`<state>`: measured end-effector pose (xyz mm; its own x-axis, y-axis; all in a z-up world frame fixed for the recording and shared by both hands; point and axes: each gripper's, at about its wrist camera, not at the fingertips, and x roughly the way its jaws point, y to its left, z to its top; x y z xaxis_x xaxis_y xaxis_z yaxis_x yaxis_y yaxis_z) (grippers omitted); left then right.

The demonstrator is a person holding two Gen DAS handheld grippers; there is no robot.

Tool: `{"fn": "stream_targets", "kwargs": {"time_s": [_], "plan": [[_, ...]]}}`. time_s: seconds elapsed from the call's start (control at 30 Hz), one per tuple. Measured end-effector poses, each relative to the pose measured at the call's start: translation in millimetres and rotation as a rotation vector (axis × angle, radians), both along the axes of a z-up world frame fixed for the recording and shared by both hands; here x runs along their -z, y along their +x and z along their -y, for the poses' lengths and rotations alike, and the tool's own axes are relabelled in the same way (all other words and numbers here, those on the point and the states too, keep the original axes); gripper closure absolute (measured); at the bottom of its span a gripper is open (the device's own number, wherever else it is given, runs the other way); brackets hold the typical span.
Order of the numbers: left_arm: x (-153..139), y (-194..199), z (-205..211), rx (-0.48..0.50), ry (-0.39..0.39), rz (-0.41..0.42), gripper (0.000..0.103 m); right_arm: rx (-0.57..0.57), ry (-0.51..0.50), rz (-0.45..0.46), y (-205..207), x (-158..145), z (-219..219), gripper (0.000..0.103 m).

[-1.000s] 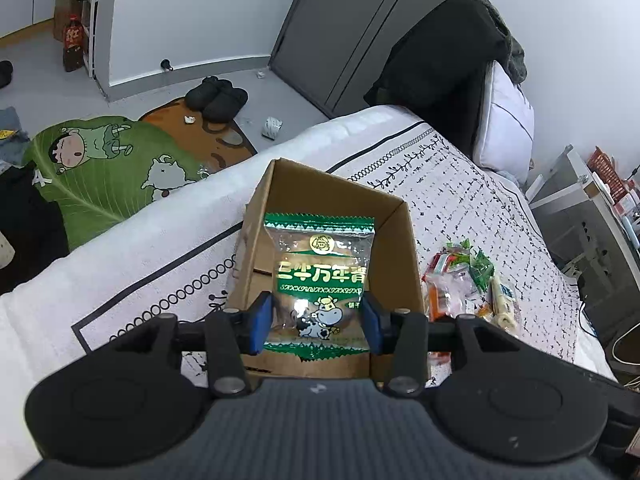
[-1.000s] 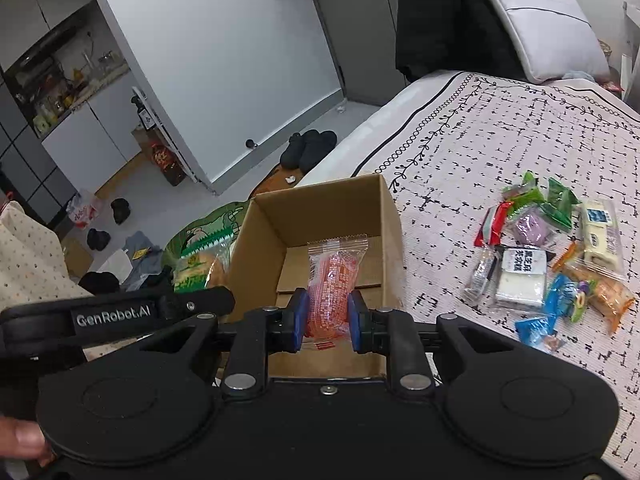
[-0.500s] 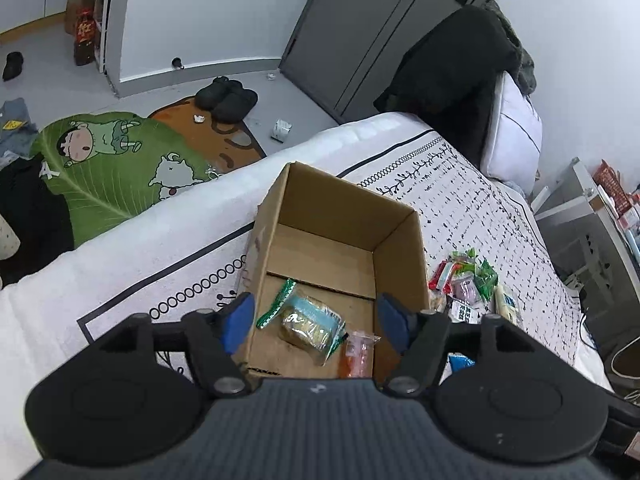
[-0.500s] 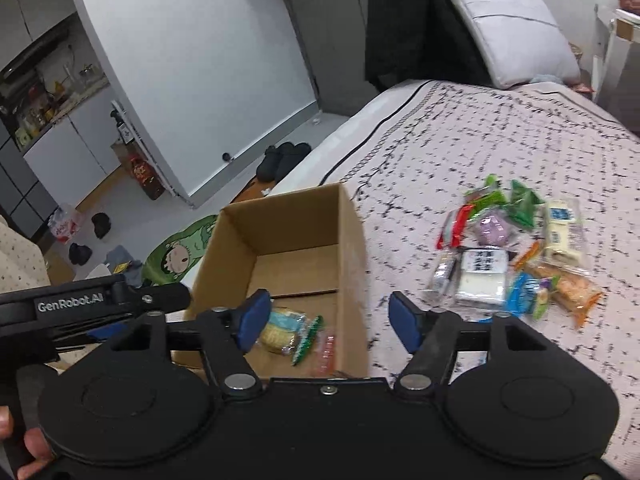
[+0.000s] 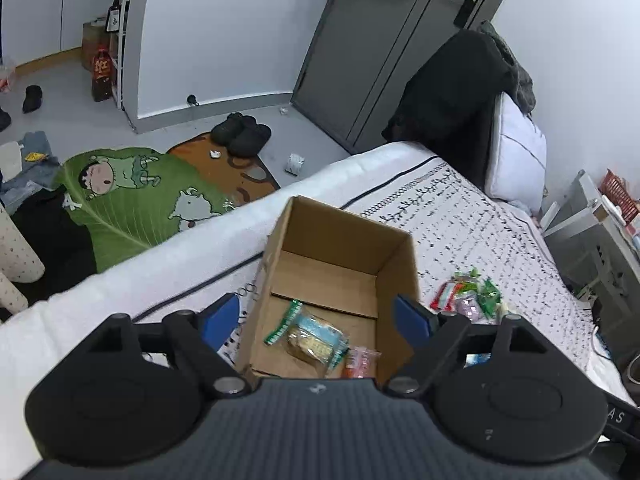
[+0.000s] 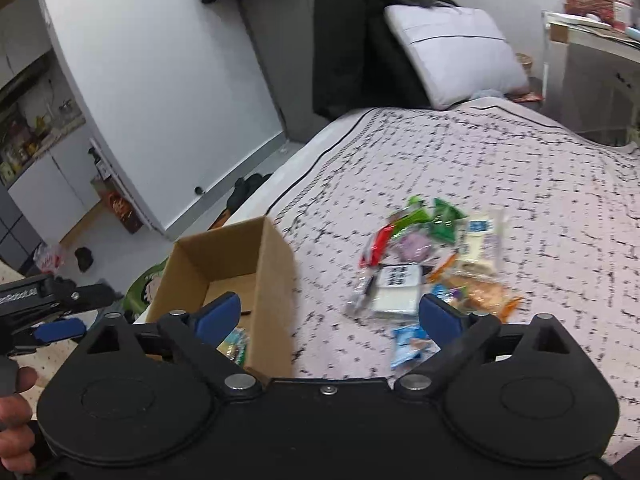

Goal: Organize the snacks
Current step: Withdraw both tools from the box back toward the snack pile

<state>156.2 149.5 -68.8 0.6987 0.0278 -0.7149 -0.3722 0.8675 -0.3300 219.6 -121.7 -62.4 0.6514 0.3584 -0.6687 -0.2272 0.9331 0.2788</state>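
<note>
- I am holding my left gripper (image 5: pixel 316 320) spread wide with nothing between its blue pads, hanging above the near end of the cardboard box (image 5: pixel 394 254).
- I am keeping my right gripper (image 6: pixel 332 316) released too, its jaws wide apart and gripping nothing, hovering over the box's right wall and the bedspread (image 6: pixel 520 168) beside it.
- Inside the box, at its near end, a green-edged clear packet (image 5: pixel 310 334) is lying flat on the floor of the box, and a small orange-red packet (image 5: pixel 360 362) is resting just beside it against the right wall.
- The box is sitting upright and open on the bed, close to the bed's floor-side edge.
- To the right of the box, the loose pile of snacks (image 6: pixel 428 264) is lying on the bedspread, apart from the box; a white block with dark lettering (image 6: pixel 398 288) and a blue packet (image 6: pixel 412 344) are showing nearest me, though the right wrist view is blurring them.
- Farther off, a white pillow (image 6: pixel 456 52) is leaning at the head of the bed.
- On the floor beyond the bed edge, a green cartoon mat (image 5: pixel 136 200) is lying flat.
</note>
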Motion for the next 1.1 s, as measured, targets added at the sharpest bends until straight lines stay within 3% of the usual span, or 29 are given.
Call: {"fn": "stream_targets", "kwargs": {"time_s": [0.4, 0.67, 0.93, 1.1], "plan": [[-22, 2, 49, 0.057, 0.027, 0.054, 0.019, 0.064, 0.004, 0.038, 0, 4, 67, 0.005], [-22, 11, 84, 0.125, 0.011, 0.061, 0.019, 0.11, 0.013, 0.011, 1, 26, 108, 0.005], [-9, 25, 122, 0.158, -0.009, 0.024, 0.02, 0.135, 0.135, -0.008, 3, 41, 128, 0.008], [0, 35, 143, 0.174, -0.005, 0.008, 0.02, 0.167, 0.237, -0.087, 15, 59, 143, 0.022]]}}
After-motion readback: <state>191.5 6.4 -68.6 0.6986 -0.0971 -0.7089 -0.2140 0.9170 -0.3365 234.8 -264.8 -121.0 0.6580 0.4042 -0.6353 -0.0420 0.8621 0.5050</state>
